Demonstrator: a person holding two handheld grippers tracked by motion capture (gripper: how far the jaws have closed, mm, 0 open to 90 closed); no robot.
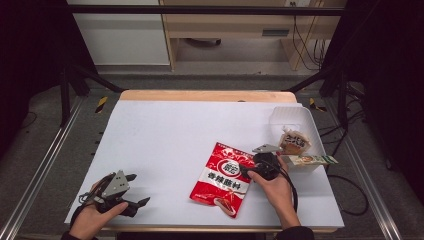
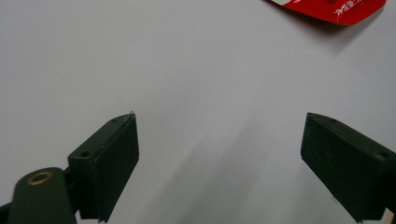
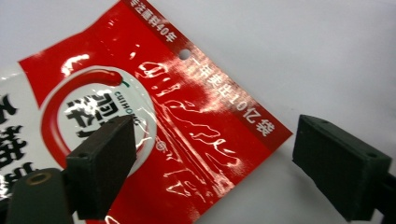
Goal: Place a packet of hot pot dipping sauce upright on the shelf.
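your right gripper [image 3: 210, 163] hovers wide open over the top corner of the red snack bag [image 1: 223, 179], which lies flat mid-table beside the white tray [image 1: 303, 118]; nothing is gripped. your left gripper [image 2: 219, 163] rests open and empty over bare table [image 1: 165, 135]. judging by this, the bag looks set down, while two packets remain in the tray.

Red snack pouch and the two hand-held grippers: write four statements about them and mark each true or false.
1. The glossy red snack pouch lies flat on the white table sheet. True.
2. The right hand-held gripper is clamped on the pouch. False: its jaws stand open over the pouch's top edge.
3. The left hand-held gripper holds a packet. False: it is open above bare sheet.
4. The clear plastic tray holds snack packets. True.
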